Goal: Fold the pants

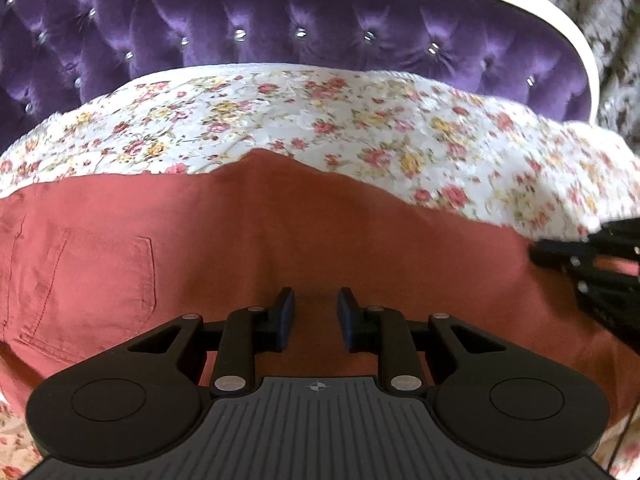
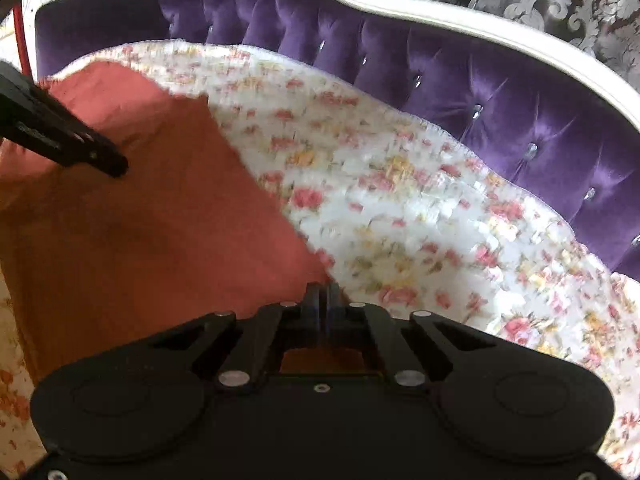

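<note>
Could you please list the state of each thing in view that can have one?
Red pants: spread flat on the floral bedspread, back pocket facing up, not yet folded.
Left claw: a gap shows between its pads, resting over the pants.
Right claw: shut on the pants' edge.

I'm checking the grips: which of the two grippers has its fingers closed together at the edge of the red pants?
The right gripper: its fingers meet at the edge of the red pants. The left gripper shows a clear gap between its fingers, over the middle of the cloth.
</note>
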Motion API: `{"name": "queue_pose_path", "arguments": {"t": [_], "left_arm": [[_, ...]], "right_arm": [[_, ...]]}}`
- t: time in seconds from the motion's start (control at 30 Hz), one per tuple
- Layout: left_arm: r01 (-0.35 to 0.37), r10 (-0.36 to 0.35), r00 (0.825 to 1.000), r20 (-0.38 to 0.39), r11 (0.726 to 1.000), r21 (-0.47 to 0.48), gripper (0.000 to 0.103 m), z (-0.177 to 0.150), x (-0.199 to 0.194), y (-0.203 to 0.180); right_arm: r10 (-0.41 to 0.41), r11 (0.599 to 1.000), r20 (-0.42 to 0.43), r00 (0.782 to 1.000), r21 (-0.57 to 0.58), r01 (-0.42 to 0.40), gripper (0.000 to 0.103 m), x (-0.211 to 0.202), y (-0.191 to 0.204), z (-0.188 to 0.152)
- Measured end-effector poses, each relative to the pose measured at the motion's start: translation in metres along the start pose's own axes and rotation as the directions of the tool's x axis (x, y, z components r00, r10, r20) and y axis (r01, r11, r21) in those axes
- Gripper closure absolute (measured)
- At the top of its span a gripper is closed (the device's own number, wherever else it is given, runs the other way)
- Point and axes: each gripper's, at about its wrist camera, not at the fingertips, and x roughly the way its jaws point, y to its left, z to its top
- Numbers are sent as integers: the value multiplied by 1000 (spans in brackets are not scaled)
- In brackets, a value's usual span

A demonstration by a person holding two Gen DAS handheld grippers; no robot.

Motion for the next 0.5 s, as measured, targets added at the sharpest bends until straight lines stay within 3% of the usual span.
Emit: {"name": "queue_pose_path", "arguments": {"t": [0.03, 0.13, 0.23, 0.33, 0.5], "left_arm": [[-4, 4, 1000, -4, 1000, 13, 80, -3, 0, -2], [-17, 17, 1000, -13, 1000, 23, 80, -12, 2, -6], [-32, 32, 999, -2, 999, 31, 80, -17, 1, -8], [-47, 47, 999, -6, 998, 42, 80, -16, 3, -11], [-71, 72, 997, -13, 996, 53, 79, -15, 4, -15]], "right_arm": [[-11, 1000, 8, 1000, 3, 11, 90, -2, 0, -1], [-92, 995, 53, 994, 55, 89, 74, -21, -2, 0], [-119, 980, 96, 988, 169, 102, 73, -52, -7, -10], [-172, 952, 56, 984, 265, 151, 73, -78, -11, -36], [-264, 879, -80, 961, 390, 274, 73, -105, -22, -90]]}}
